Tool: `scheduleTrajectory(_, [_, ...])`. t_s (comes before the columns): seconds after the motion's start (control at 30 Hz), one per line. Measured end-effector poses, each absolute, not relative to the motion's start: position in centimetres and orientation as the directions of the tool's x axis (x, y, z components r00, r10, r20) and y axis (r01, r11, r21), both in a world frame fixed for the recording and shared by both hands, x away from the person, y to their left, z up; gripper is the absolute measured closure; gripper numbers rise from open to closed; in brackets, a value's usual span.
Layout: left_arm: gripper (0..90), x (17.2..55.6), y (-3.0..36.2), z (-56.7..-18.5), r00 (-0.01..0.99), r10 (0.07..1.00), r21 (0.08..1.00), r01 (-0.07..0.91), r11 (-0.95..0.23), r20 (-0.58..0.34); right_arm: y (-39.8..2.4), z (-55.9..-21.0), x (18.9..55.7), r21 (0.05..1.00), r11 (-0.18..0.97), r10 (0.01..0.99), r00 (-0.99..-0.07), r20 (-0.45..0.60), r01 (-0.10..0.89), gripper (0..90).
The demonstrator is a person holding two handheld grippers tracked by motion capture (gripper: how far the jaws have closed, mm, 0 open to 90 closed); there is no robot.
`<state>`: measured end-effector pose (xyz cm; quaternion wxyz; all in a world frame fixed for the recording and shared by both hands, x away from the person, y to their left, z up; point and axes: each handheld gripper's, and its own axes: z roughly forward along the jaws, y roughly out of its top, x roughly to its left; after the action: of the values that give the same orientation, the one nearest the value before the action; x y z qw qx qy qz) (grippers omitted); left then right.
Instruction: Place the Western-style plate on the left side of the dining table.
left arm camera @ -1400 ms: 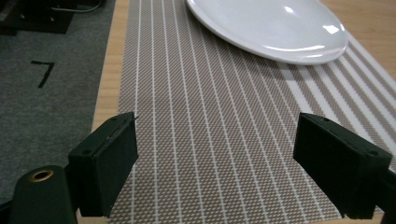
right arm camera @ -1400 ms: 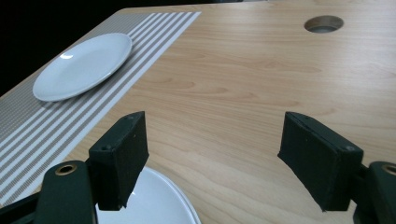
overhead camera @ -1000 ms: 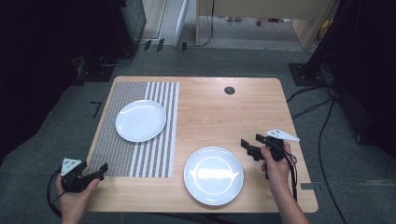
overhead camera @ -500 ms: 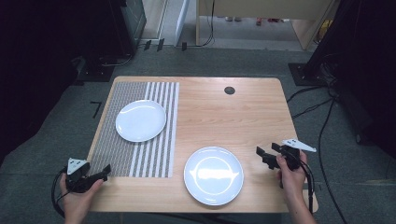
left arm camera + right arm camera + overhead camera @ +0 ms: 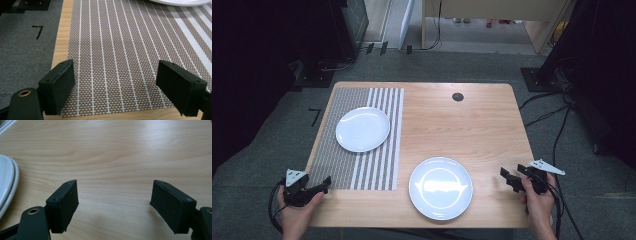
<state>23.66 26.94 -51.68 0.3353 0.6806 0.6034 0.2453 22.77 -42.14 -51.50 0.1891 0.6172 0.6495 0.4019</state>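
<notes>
Two white plates lie on the wooden table [image 5: 472,125]. The far plate [image 5: 362,129] rests on a brown striped placemat [image 5: 357,135] at the left; the near plate [image 5: 440,187] sits on bare wood close to the front edge. My left gripper [image 5: 325,183] hovers at the mat's near left corner, open, with only mat [image 5: 117,55] between its jaws. At the table's front right my right gripper [image 5: 507,178] is open over bare wood [image 5: 115,170], to the right of the near plate, whose rim [image 5: 7,185] shows at the left of the right gripper view.
A small dark round grommet [image 5: 457,96] is set in the table near its far edge. Cables [image 5: 562,200] trail on the grey floor to the right. Dark equipment stands around the table's far side. A black mark [image 5: 38,31] is on the floor left of the table.
My right gripper has moved to the right and down toward the table's front right corner, away from the near plate. The left gripper has stayed where it was.
</notes>
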Motion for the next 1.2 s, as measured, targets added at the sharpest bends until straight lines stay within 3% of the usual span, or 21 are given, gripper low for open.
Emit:
scheduleTrajectory(0.47, [15.8, 23.7, 26.9, -51.7, 0.150, 0.986, 0.752, 0.657, -0.049, -0.067, -44.6, -52.2, 20.3, 0.745, -0.083, 0.972, -0.111, 0.206, 0.662, 21.5])
scheduleTrajectory(0.87, [15.8, 23.7, 26.8, -51.7, 0.151, 0.987, 0.751, 0.658, -0.054, -0.062, -43.1, -52.5, 20.1, 0.736, 0.060, 0.992, -0.122, 0.030, 0.674, 17.1])
scheduleTrajectory(1.2, [15.8, 23.7, 26.8, -51.7, 0.152, 0.987, 0.752, 0.657, -0.056, -0.060, -43.1, -52.5, 20.1, 0.735, 0.062, 0.992, -0.124, 0.030, 0.675, 16.0])
